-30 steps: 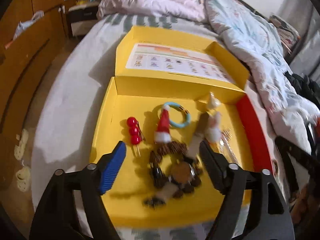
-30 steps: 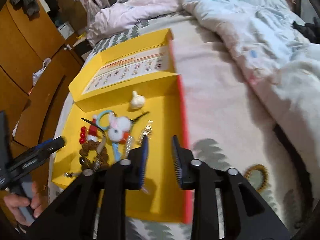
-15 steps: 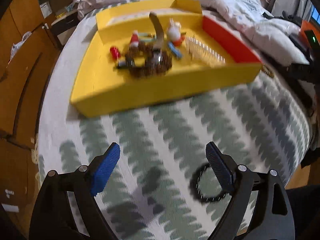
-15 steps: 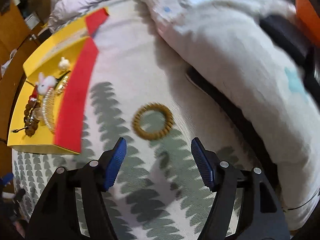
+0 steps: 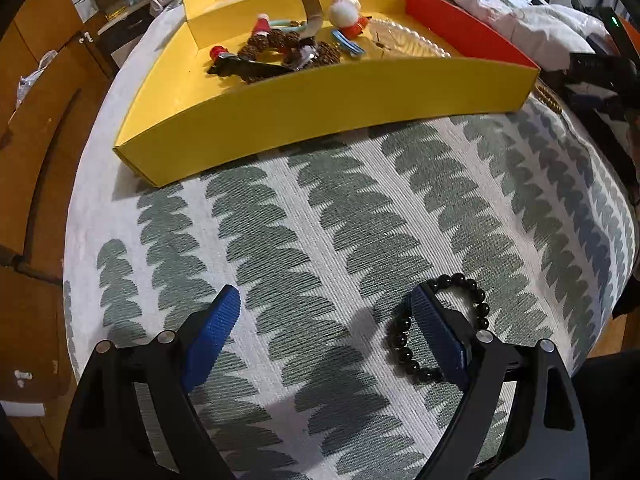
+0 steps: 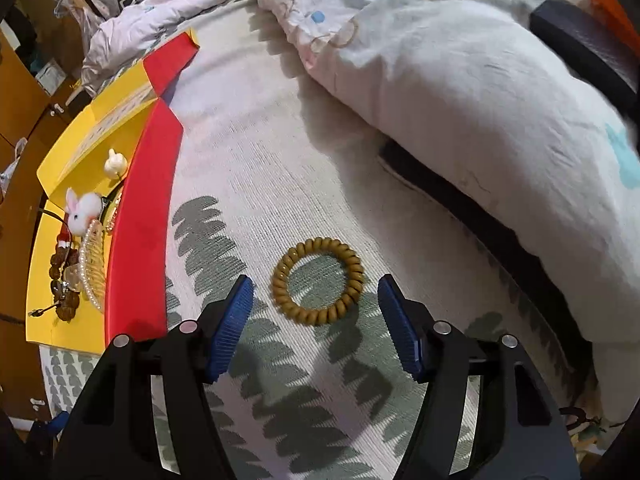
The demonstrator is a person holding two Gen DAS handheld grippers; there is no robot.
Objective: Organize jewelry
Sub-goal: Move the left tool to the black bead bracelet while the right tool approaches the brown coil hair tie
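A black bead bracelet (image 5: 401,346) lies on the leaf-patterned bedspread (image 5: 320,220). My left gripper (image 5: 324,300) is open just above the cloth, and its right finger (image 5: 436,336) crosses over the bracelet's ring. Nothing lies between the pads. A mustard spiral hair tie (image 6: 357,276) rests flat on the bedspread between the fingers of my right gripper (image 6: 315,286). Those jaws are closing, and neither pad touches the tie. The yellow box (image 5: 320,100) with a red side wall (image 6: 140,240) holds several pieces, among them a white bunny clip (image 6: 86,208) and brown beads (image 5: 276,40).
A rumpled quilt (image 6: 480,100) piles up right of the hair tie, with a dark strap (image 6: 460,200) along its foot. Wooden cabinets (image 5: 32,80) stand past the bed's left edge. The bedspread drops off at the near edge.
Both grippers left the space over the yellow box and came down over the bedspread, the left by the black bracelet, the right around the hair tie. The right jaws went from narrow to wide.
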